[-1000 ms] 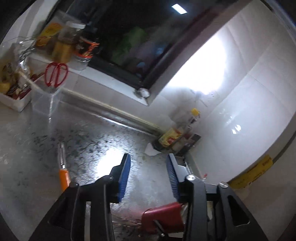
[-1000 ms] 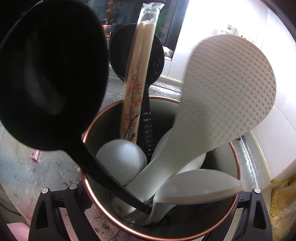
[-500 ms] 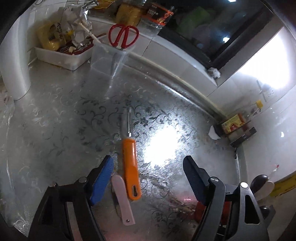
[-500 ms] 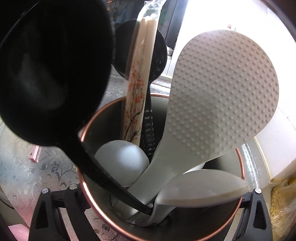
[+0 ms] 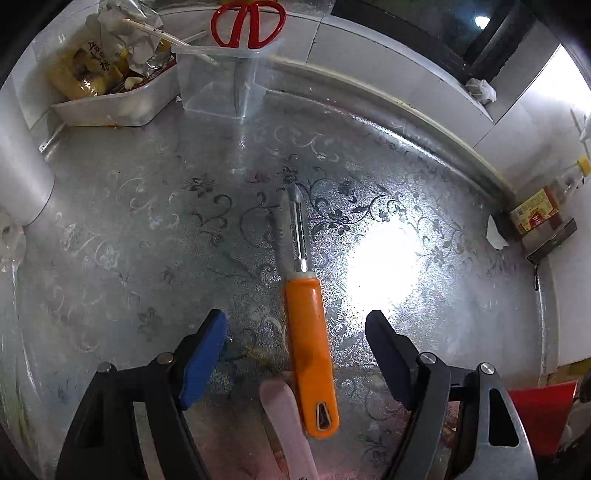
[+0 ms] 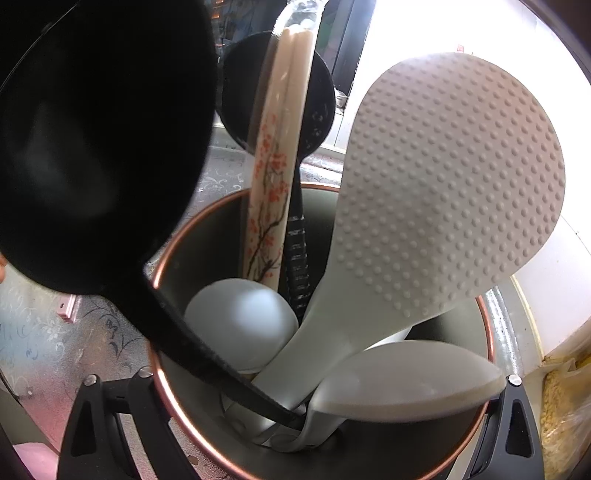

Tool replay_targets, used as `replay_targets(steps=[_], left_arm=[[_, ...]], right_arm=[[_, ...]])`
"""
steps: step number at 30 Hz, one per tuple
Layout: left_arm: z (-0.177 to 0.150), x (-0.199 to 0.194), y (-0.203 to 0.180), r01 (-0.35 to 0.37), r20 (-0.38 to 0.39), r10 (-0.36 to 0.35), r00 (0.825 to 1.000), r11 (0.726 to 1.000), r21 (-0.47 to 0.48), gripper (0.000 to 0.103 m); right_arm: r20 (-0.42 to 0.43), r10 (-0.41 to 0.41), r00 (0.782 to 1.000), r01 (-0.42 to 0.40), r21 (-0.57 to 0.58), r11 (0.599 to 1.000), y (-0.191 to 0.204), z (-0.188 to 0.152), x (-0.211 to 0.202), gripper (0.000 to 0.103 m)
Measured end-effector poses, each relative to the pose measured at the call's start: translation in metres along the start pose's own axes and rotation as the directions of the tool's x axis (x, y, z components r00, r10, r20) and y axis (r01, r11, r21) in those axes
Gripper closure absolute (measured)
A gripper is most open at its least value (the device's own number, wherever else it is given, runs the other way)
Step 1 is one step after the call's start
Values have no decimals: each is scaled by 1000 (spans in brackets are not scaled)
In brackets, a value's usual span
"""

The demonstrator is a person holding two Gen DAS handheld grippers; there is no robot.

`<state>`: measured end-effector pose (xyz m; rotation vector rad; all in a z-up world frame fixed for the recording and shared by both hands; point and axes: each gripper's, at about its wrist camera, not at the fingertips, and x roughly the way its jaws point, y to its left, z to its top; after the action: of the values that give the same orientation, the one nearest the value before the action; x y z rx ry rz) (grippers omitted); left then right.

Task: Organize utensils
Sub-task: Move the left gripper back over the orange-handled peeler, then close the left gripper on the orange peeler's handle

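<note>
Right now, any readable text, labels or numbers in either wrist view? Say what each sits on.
Yellow packet in the white tray: dark printed characters, too blurred to read.
Bottle label by the wall: red and yellow print, too small to read.
Right wrist view: no text; the chopstick sleeve shows only a blossom pattern.

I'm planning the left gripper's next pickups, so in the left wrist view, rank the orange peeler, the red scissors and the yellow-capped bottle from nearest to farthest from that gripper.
1. Orange peeler: lying on the counter between the open fingers of the left gripper.
2. Red scissors: straight ahead at the back, standing in a clear container.
3. Yellow-capped bottle: far right corner by the wall. It looks farther than the scissors, though the fisheye makes this less certain.
</note>
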<state>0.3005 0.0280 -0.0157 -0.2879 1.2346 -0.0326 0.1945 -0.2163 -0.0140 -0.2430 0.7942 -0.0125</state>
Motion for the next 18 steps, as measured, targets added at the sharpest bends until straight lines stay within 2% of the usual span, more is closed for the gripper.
replay_targets(steps=[4,6,13,15,18], left_arm=[[10,18,-9,-39,-40,41,998,998,41,27],[13,25,-15,-54,-62,58,996,997,61,36],[19,35,-28,-59,-73,67,995,992,111,50],[21,36,-30,-84,-60,92,994,988,126,74],[20,35,-25,-48,-50,53,997,994,101,77]], right_arm=[[0,0,1000,0,1,1000,0,0,0,6],[0,0,1000,0,0,1000,0,1,0,6],[0,-1,1000,1,2,1000,0,0,0,6],[-1,-1,1000,1,2,1000,0,1,1,6],[0,0,1000,0,1,1000,0,1,1,6]])
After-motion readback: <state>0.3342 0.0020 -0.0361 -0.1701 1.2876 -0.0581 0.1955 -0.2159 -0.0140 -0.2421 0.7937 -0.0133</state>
